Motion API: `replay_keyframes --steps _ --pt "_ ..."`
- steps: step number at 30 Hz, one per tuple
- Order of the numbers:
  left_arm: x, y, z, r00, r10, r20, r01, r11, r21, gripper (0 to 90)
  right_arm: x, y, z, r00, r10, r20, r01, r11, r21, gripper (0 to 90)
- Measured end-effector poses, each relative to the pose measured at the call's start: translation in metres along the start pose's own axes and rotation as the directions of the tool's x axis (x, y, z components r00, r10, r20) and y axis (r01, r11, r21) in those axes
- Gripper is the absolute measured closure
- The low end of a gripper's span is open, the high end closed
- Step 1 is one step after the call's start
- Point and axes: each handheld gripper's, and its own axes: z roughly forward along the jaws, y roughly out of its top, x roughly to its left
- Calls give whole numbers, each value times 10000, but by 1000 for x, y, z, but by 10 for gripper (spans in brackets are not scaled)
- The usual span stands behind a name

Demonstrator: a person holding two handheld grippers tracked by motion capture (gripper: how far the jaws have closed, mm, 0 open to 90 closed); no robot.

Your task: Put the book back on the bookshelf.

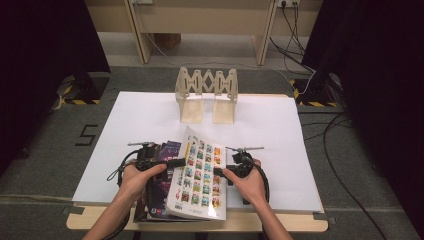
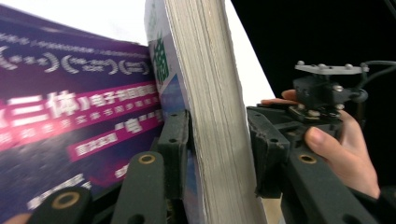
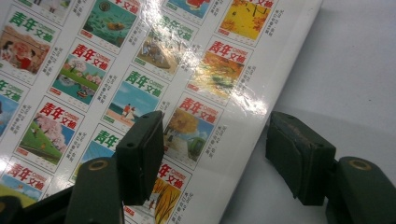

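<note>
A thick book (image 1: 200,175) with a white cover of several small pictures stands tilted up on its left side near the table's front edge. My left gripper (image 1: 177,162) is shut on its left edge; in the left gripper view the pads (image 2: 175,140) press its stack of pages (image 2: 215,116) from both sides. A purple book (image 1: 167,150) lies under and to the left of it, its cover (image 2: 70,116) close beside the jaw. My right gripper (image 1: 220,171) stands open at the book's right edge. One jaw hangs over the picture cover (image 3: 140,60), the other over the white table (image 3: 355,70).
A wooden folding rack (image 1: 206,95) with two upright slots stands at the back middle of the white table sheet (image 1: 280,130). The person's right hand (image 2: 345,149) is beyond the book in the left gripper view. Cables lie on the floor at the right.
</note>
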Motion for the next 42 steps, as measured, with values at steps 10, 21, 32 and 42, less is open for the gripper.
replay_keyframes --steps 10,21,32,42 --pt "-22 9 5 9990 441 109 -443 9988 208 622 3 1 -1 9994 -317 144 318 9995 -64 379" --pt "-16 8 4 9978 589 -291 -578 9977 356 638 4 1 -1 9989 -392 240 393 9992 -22 377" --pt "-1 6 0 9971 617 -452 -593 9968 531 733 -1 3 -2 9997 -234 86 235 9997 -25 394" --pt "22 6 -20 9998 -64 -201 70 9996 279 739 -16 26 6 9989 372 -293 -372 9993 -13 421"
